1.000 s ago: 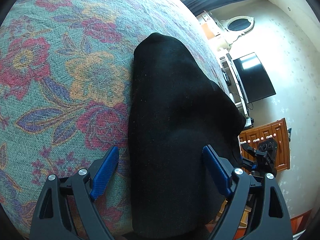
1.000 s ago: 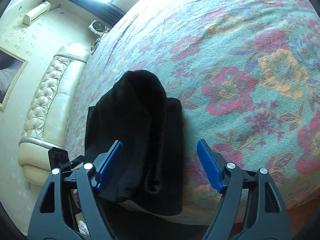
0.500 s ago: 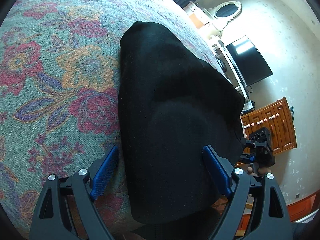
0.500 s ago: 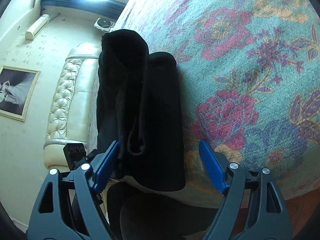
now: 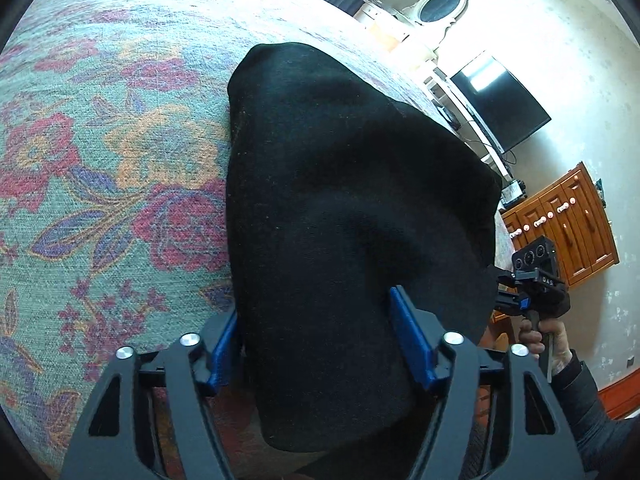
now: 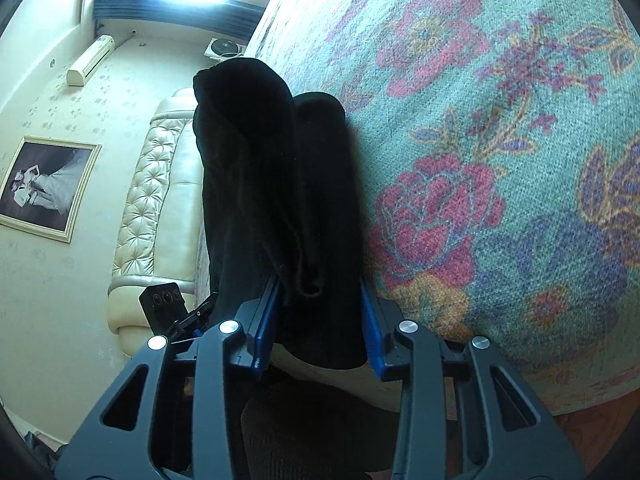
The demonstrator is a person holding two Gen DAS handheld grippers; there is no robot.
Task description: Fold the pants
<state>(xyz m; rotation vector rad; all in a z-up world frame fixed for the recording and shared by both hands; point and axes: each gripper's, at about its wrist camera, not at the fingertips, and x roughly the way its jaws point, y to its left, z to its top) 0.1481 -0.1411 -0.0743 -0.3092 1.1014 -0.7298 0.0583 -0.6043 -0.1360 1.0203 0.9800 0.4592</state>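
Black folded pants (image 5: 340,200) lie lengthwise on a floral bedspread (image 5: 100,160), their near end at the bed's edge. My left gripper (image 5: 320,340) straddles that near end; its jaws are closing, the left pad at the cloth's left edge, the right pad (image 5: 412,340) dug into the fabric. In the right wrist view the pants (image 6: 276,168) show as stacked layers. My right gripper (image 6: 318,324) is closing on their near right end, and both blue pads touch the cloth. A hand (image 5: 540,340) holds the right gripper (image 5: 532,280) beyond the pants' right edge.
The bedspread (image 6: 500,160) spreads wide to the right of the pants. Off the bed stand a television (image 5: 500,104), a wooden dresser (image 5: 560,224) and a cream tufted sofa (image 6: 160,208). A framed picture (image 6: 44,188) hangs on the wall.
Both grippers' jaws have narrowed from wide open onto the pants' near end. The right gripper has sunk lower toward the bed's edge, and the left has shifted a little along the pants.
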